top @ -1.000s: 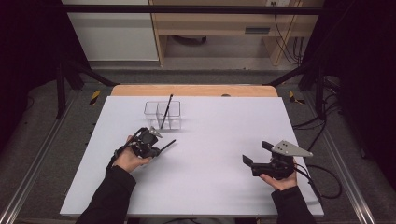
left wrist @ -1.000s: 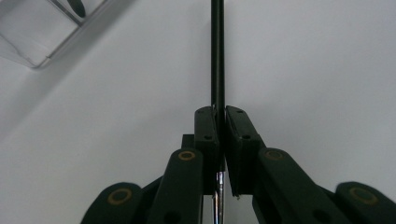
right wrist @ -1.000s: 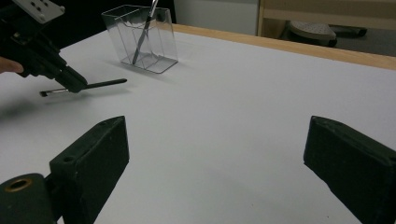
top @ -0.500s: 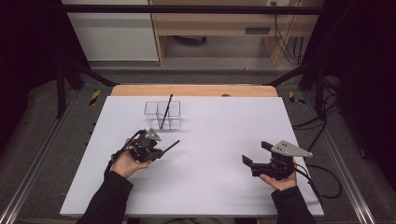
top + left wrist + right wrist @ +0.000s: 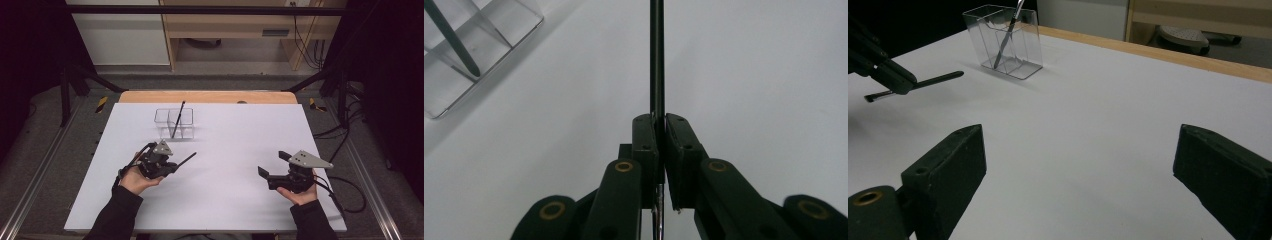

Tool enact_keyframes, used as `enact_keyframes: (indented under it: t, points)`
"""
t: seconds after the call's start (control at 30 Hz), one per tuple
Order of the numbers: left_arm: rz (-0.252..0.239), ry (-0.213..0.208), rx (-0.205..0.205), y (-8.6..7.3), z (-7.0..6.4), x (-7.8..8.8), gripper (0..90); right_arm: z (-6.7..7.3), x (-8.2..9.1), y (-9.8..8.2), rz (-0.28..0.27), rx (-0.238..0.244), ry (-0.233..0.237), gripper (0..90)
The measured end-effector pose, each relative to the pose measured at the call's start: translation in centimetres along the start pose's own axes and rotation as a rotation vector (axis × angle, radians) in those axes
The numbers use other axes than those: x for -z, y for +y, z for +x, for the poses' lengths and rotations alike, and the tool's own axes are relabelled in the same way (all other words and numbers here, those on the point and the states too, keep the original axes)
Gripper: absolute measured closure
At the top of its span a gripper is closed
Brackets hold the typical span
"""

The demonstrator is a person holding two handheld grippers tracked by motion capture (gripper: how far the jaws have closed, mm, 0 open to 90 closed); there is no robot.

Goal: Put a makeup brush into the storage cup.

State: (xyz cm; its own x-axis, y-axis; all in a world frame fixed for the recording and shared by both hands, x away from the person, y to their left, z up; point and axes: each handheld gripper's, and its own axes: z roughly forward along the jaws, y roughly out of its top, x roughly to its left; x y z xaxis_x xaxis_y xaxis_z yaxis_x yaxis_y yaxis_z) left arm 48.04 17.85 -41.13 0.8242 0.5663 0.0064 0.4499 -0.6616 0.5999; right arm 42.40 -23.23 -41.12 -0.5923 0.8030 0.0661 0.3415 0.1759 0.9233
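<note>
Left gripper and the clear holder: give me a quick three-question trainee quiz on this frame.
1. True or false: the left gripper is shut on a thin black brush.
2. How many brushes already stand in the clear holder?
3. The right gripper is: A) open with nothing between its pads, B) shut on a brush, C) inside the holder.

Key: 1 true. 2 one, leaning. 3 A.

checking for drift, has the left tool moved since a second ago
Yes. In the high view the left tool, shut on a thin black stick, has shifted slightly left and toward the person, away from the clear container.
</note>
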Motion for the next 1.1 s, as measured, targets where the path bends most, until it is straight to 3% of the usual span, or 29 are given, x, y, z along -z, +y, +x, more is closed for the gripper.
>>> enact_keyframes:
  t: [0.5, 0.63, 1.1]
  points:
    - [-0.03, -0.043, -0.052, 1.1, -1.9, 0.2, 83.8, 1.6, -0.9, 0.9, 0.036, 0.052, 0.018, 7.6]
    - [-0.019, -0.054, -0.075, 1.4, -2.3, 0.1, 83.9, 1.9, -1.3, 1.0, 0.051, 0.066, 0.025, 7.5]
    - [-0.021, -0.116, -0.094, 2.0, -3.2, -0.4, 83.9, 3.7, -2.6, 2.0, 0.083, 0.125, 0.065, 8.1]
